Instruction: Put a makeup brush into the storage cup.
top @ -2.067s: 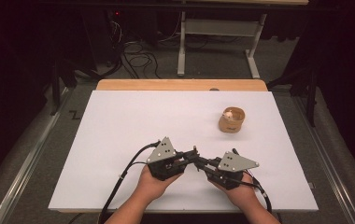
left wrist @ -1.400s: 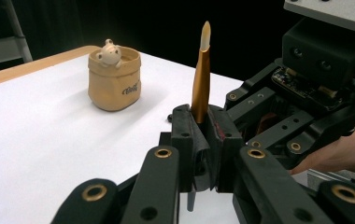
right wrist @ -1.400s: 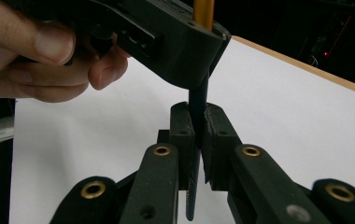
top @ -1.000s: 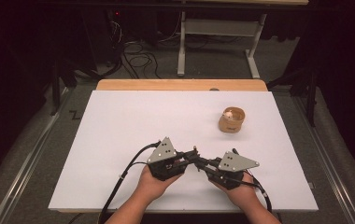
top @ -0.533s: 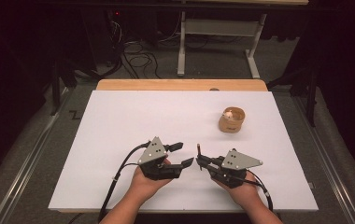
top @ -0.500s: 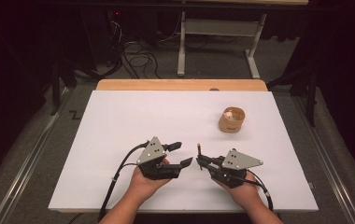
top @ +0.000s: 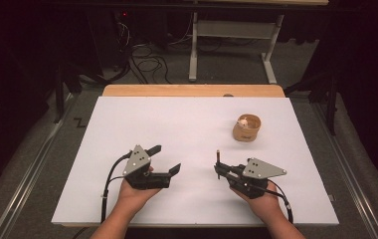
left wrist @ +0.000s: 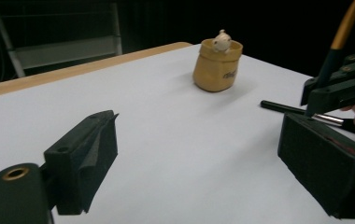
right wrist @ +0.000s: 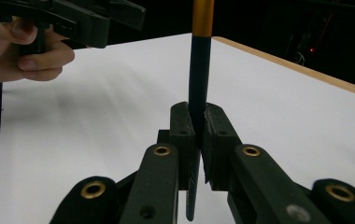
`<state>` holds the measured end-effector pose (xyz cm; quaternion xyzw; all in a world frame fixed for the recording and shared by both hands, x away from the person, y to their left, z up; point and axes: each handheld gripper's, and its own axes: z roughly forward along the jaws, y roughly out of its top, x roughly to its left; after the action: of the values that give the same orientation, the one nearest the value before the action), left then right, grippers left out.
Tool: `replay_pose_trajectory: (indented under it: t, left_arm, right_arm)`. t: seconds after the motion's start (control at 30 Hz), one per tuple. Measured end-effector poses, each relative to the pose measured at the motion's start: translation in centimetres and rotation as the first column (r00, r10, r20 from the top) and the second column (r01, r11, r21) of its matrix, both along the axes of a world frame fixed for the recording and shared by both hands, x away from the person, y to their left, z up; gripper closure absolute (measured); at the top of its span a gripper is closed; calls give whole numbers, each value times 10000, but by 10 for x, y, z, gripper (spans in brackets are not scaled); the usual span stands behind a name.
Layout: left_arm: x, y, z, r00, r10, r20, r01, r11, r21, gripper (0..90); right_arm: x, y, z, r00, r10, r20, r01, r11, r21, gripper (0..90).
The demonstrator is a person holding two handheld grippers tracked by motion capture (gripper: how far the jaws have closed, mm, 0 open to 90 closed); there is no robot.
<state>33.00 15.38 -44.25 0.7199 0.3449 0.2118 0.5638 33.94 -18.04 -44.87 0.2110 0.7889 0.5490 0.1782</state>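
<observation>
- The pen [right wrist: 198,70], dark-barrelled with an orange-gold band higher up, stands upright, clamped between the jaws of my right gripper [top: 220,170], which sits low over the near right part of the table.
- The table top [top: 187,124] is a plain white sheet with a wooden strip [top: 192,90] along its far edge; beyond it the room is dark, with a grey floor, loose cables and a metal frame [top: 232,45].
- There is wide bare white between my two grippers and out to the left and far edges; the right gripper is fairly near the front edge.
- A small tan pot [top: 247,128] with a pale figure inside stands toward the far right, well apart from both grippers.
- My left gripper [top: 167,160] has just been opening; its jaws stand wide with nothing between them.
- In the left gripper view a second dark stick [left wrist: 301,112] seems to lie on the sheet beside the right gripper, though I cannot tell what it is.
</observation>
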Motion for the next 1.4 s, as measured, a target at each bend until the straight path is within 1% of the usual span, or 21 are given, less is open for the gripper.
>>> replay_pose_trajectory:
  t: [0.07, 0.1, 0.13, 0.23, 0.27, 0.3, 0.33, 0.37, 0.43, 0.67, 0.9, 0.93, 1.0, 1.03, 1.07, 1.1, 1.2, 1.27, 1.3, 1.37, 1.4]
  left_arm:
    - [0, 6, -2, 9999, 116, -54, -116, 9999, 70, 107]
    - [-1, 9, -3, 9998, 196, -100, -195, 9997, 112, 100]
    - [-1, 11, -4, 9997, 201, -156, -199, 9997, 131, 91]
    - [-1, 17, -7, 9989, 347, -329, -339, 9991, 253, 61]
    - [-1, 19, -8, 9986, 360, -377, -351, 9991, 241, 51]
    - [-1, 21, -10, 9985, 382, -388, -374, 9991, 217, 46]
    - [-2, 22, -11, 9985, 419, -361, -412, 9989, 206, 37]
    - [-2, 23, -12, 9984, 439, -363, -432, 9989, 203, 33]
    - [-2, 23, -15, 9982, 470, -365, -461, 9986, 259, 21]
    - [-4, 22, -19, 9981, 495, -365, -479, 9979, 445, 6]
    - [-6, 24, -20, 9981, 553, -286, -546, 9982, 255, 3]
    - [-6, 24, -20, 9982, 531, -289, -523, 9983, 255, 3]
    - [-7, 24, -21, 9983, 520, -281, -513, 9984, 229, 3]
    - [-7, 24, -21, 9982, 530, -269, -523, 9983, 240, 3]
    - [-7, 24, -21, 9982, 532, -270, -526, 9983, 236, 3]
    - [-7, 25, -22, 9980, 548, -311, -541, 9983, 225, 3]
    - [-7, 27, -24, 9974, 607, -392, -603, 9981, 104, 5]
    - [-8, 27, -24, 9976, 610, -342, -602, 9979, 229, 5]
    - [-8, 27, -24, 9977, 602, -303, -594, 9979, 240, 5]
    - [-9, 27, -24, 9981, 556, -267, -551, 9983, 196, 5]
    - [-10, 27, -23, 9981, 559, -243, -555, 9983, 168, 5]
  right_arm:
    - [1, -1, 0, 10000, 32, 46, -32, 9999, 109, 853]
    - [1, -2, 1, 10000, -47, 34, 47, 10000, 50, 854]
    - [0, -4, 1, 10000, -98, -15, 98, 9999, 98, 854]
    - [1, -8, 2, 9998, -176, 44, 176, 9998, 138, 854]
    - [2, -9, 2, 9998, -172, 110, 169, 9996, 214, 854]
    - [2, -11, 3, 9997, -238, 59, 237, 9996, 183, 854]
    - [2, -13, 3, 9996, -294, 40, 293, 9992, 273, 854]
    - [3, -14, 4, 9995, -321, 70, 320, 9993, 213, 853]
    - [3, -18, 5, 9989, -468, 56, 466, 9987, 209, 853]
    - [6, -33, 8, 9969, -776, 144, 770, 9961, 435, 854]
    - [8, -50, 11, 9932, -1155, 119, 1146, 9916, 592, 854]
    - [9, -52, 11, 9932, -1155, 174, 1141, 9914, 641, 854]
    - [9, -57, 12, 9909, -1335, 145, 1323, 9888, 684, 854]
    - [9, -59, 12, 9912, -1307, 214, 1289, 9893, 690, 854]
    - [9, -61, 12, 9894, -1440, 194, 1423, 9875, 680, 854]
    - [10, -62, 12, 9896, -1428, 169, 1411, 9869, 781, 853]
    - [11, -69, 13, 9871, -1594, 172, 1573, 9838, 860, 854]
    - [11, -73, 14, 9854, -1695, 137, 1676, 9817, 902, 853]
    - [12, -74, 14, 9839, -1774, 205, 1749, 9805, 892, 854]
    - [12, -79, 14, 9816, -1905, 134, 1884, 9776, 938, 854]
    - [13, -81, 14, 9812, -1918, 198, 1891, 9773, 957, 853]
